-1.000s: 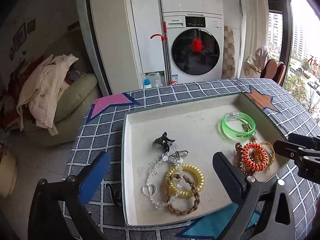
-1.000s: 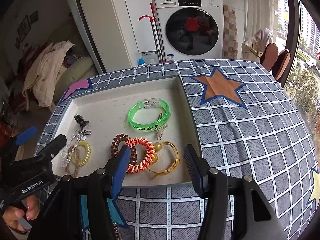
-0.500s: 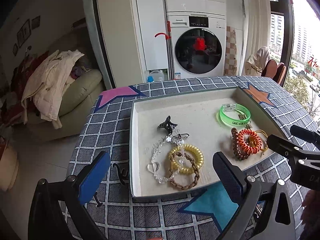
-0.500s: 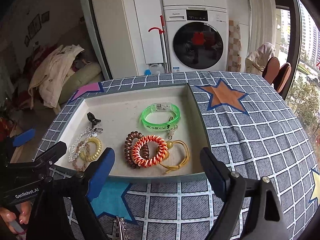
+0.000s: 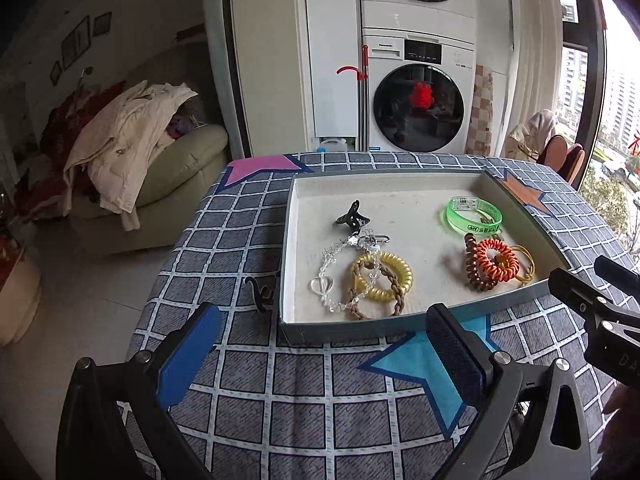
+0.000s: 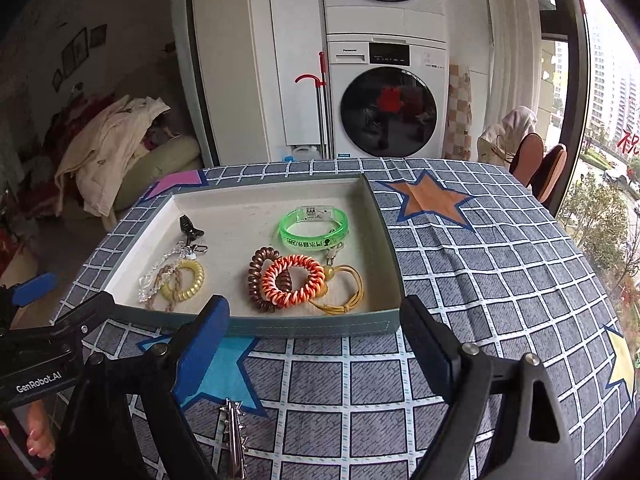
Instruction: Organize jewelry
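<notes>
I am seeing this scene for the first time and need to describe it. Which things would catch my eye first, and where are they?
The shallow tray in the middle of the checked, star-patterned tablecloth draws the eye first. Inside, the bright green bracelet lies toward the far right, with the orange spiral hair tie just in front of it. A yellow spiral hair tie tangled with a clear bead chain sits at the left.

Both wrist views look steeply down from near the table edge, sharing the tray [image 5: 520,300].
</notes>
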`<state>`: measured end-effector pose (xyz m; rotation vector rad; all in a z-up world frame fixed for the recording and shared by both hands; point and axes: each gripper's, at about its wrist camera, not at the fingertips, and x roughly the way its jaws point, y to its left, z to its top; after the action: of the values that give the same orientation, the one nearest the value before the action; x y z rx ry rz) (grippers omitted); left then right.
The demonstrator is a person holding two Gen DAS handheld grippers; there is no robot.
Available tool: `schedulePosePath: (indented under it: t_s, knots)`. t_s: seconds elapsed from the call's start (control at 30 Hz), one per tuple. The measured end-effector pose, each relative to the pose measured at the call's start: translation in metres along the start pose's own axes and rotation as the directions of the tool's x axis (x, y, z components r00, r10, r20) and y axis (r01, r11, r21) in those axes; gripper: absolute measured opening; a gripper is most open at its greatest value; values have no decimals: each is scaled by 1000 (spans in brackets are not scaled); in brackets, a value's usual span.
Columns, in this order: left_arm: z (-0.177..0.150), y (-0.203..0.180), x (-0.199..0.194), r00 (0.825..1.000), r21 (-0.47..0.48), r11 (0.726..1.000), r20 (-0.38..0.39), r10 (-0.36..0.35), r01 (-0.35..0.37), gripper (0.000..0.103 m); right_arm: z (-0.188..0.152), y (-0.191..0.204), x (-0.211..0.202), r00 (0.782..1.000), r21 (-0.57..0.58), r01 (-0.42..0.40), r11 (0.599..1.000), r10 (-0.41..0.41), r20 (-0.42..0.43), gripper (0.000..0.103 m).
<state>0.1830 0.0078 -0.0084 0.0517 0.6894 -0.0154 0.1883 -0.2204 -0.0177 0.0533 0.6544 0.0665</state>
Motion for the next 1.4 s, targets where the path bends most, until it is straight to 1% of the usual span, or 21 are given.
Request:
schedulePosePath:
  t_s: [0.27,0.4,0.53,1.4]
  knots:
    - [-19,-1,-6,1000,-15,1000,0,15,-15,103,-14,2,-6,1000,2,21,1000,-21,-4,89]
    - [-24,-2,-7,1000,-23,999,6,26,-26,103,-20,5,-8,999,-25,44,999,-43,4,89]
    - [-25,-4,-9,1000,-21,999,7,25,-25,103,-23,9,-11,999,-50,52,997,-52,11,89]
    - [-24,-4,-10,1000,-26,999,-3,28,-28,103,-20,7,-14,999,-29,46,999,-46,13,89]
